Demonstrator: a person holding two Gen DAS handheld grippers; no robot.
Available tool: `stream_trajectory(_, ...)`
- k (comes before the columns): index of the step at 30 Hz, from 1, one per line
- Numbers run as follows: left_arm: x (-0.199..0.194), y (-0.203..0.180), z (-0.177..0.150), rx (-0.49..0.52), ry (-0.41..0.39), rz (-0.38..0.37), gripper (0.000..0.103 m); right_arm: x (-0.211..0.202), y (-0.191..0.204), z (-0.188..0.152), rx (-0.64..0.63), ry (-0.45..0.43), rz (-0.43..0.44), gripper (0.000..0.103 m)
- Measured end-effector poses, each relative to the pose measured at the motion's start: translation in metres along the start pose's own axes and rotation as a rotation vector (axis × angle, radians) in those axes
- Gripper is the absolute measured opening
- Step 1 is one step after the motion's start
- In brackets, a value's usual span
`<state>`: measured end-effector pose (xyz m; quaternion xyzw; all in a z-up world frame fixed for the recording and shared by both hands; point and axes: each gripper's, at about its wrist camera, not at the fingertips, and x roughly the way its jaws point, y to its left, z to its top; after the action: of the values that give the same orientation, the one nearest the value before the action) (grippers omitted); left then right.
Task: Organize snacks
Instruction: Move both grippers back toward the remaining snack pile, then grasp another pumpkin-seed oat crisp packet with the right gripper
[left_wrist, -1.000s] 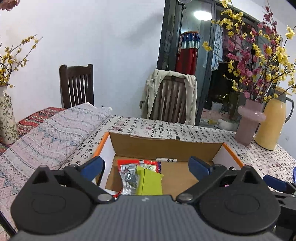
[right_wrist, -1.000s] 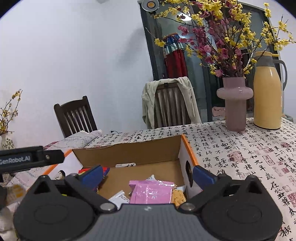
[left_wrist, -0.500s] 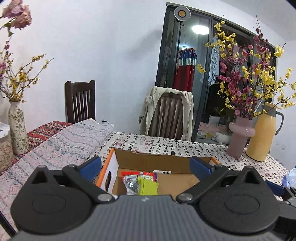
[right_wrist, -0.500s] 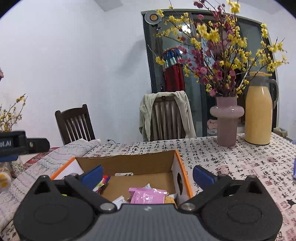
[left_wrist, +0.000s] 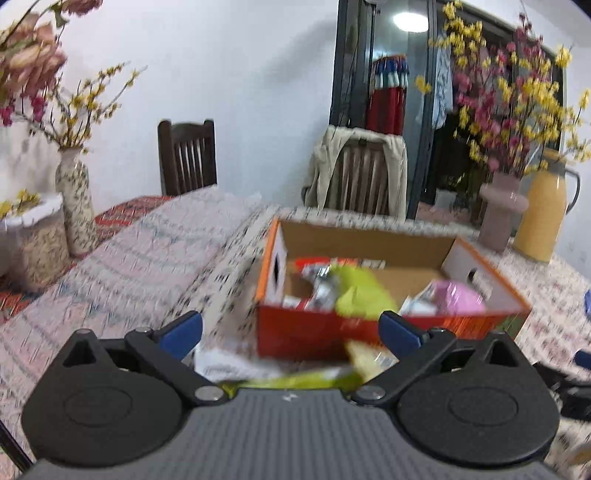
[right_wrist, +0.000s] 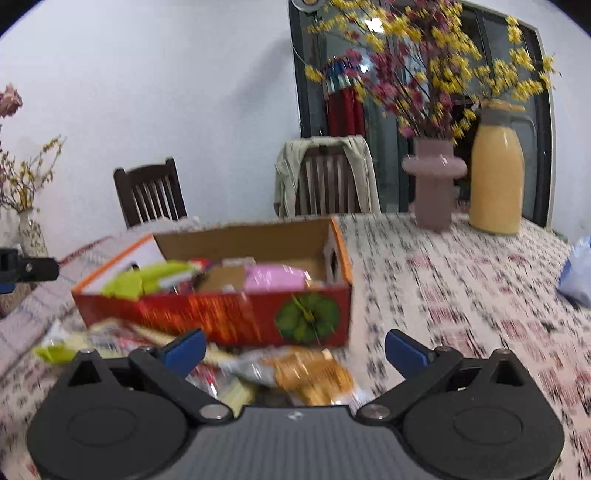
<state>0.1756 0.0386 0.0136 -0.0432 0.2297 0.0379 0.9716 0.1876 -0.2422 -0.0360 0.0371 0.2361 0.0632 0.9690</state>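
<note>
Both grippers spread wide, holding nothing.
Loose snack packets (right_wrist: 295, 369) lie below the right gripper (right_wrist: 295, 349), before the snack box (right_wrist: 229, 314); left gripper (left_wrist: 290, 332) faces it.

The box (right_wrist: 236, 317) is plain brown cardboard inside with a glossy red printed front, the snack packets (right_wrist: 310, 373) before it shine like crinkled plastic film, a printed cloth (right_wrist: 461, 295) covers the desk, and the chairs (right_wrist: 149, 195) are dark wood.
</note>
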Motion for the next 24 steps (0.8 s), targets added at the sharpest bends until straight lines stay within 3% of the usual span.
stream_trajectory(7, 0.015, 0.013, -0.032, 0.007, 0.026, 0.026, 0.103, 0.005, -0.021, -0.021, 0.051, 0.038, -0.011, 0.103)
stream_trajectory(14, 0.026, 0.014, -0.037, -0.001, 0.048, 0.030, 0.103, 0.008, -0.031, -0.025, 0.109, 0.026, 0.032, 0.103)
stream_trajectory(24, 0.025, 0.016, -0.038, -0.021, 0.039, 0.020, 0.103, 0.012, -0.032, -0.024, 0.127, 0.040, 0.025, 0.103)
